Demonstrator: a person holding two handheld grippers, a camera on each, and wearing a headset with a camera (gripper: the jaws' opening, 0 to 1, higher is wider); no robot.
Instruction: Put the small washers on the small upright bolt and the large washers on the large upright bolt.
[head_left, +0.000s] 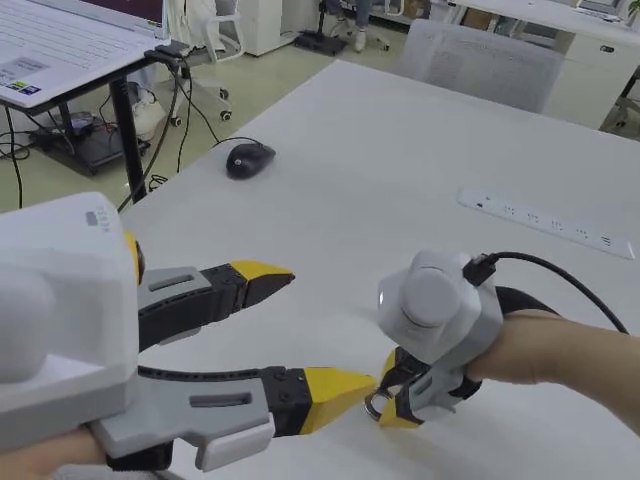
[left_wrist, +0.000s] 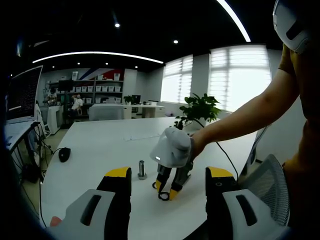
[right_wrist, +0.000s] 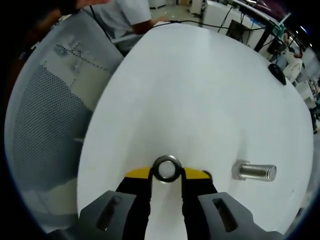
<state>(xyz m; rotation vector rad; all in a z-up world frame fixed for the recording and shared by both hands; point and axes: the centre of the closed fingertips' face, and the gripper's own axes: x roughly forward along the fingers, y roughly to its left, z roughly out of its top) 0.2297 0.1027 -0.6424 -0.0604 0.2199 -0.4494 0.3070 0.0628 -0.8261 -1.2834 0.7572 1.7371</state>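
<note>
Daylight fills an open-plan office where, low over a broad white table (head_left: 400, 170), the right gripper (head_left: 385, 405) pinches a silvery metal ring washer (right_wrist: 166, 168) in its jaws, near a grey upright metal bolt (left_wrist: 142, 169). The left gripper (head_left: 325, 330) hangs alongside, jaws spread wide. A black computer mouse (head_left: 249, 158) lies farther back.

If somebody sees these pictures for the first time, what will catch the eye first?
First, the right gripper, shut on a metal washer at the bottom centre of the right gripper view. Beside it an upright bolt stands on the white table. In the head view, the left gripper looms at the lower left with its yellow-tipped jaws open.
</note>
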